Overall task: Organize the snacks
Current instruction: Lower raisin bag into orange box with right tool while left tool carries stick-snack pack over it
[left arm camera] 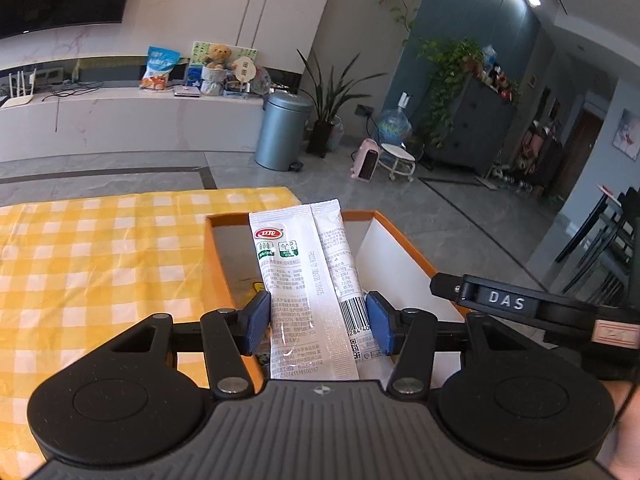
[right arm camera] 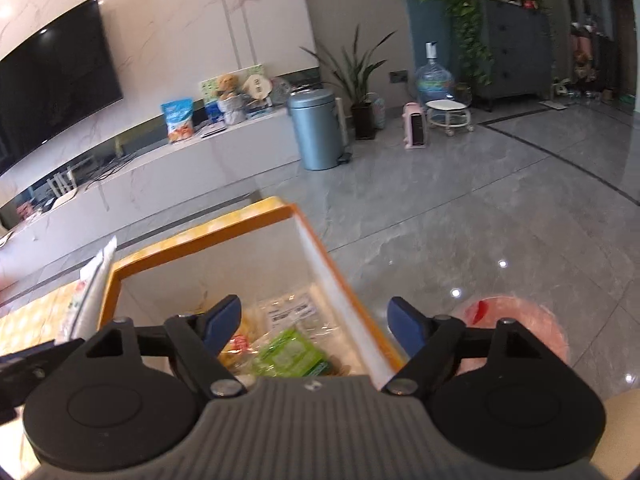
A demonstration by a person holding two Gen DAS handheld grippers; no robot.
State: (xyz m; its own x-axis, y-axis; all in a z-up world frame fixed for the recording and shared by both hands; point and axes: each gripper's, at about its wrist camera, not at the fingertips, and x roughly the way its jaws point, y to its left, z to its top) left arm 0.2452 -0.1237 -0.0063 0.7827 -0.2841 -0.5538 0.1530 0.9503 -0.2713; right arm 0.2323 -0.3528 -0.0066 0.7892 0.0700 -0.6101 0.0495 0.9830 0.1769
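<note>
**Box part-filled, one packet poised to go in**

Left gripper [left arm camera: 318,322]: blue pads clenched on a white snack packet [left arm camera: 306,280], pinched at its lower half, long end reaching toward 12 o'clock over the orange-rimmed box [left arm camera: 394,232]. Packet held above the box's open mouth, not yet let go. Same packet seen edge-on at 9 o'clock in the right wrist view, just outside the box's near-left corner.

Right gripper [right arm camera: 316,322]: jaws spread, nothing between the pads, hovering over the box's right wall. Below and between them, on the box floor: a green packet [right arm camera: 292,354], a clear-wrapped packet with a white label [right arm camera: 290,310], and something yellow and red at 7 o'clock, possibly another snack — too blurred to tell.

Outward: yellow checked tablecloth [left arm camera: 92,264] at 9 o'clock of the box, bare of snacks as far as shown; grey tiled floor at 3 o'clock.

Judged progress: several snacks already boxed, right hand's load apparently delivered, left hand's packet next. Anything left beyond that out of view.
</note>
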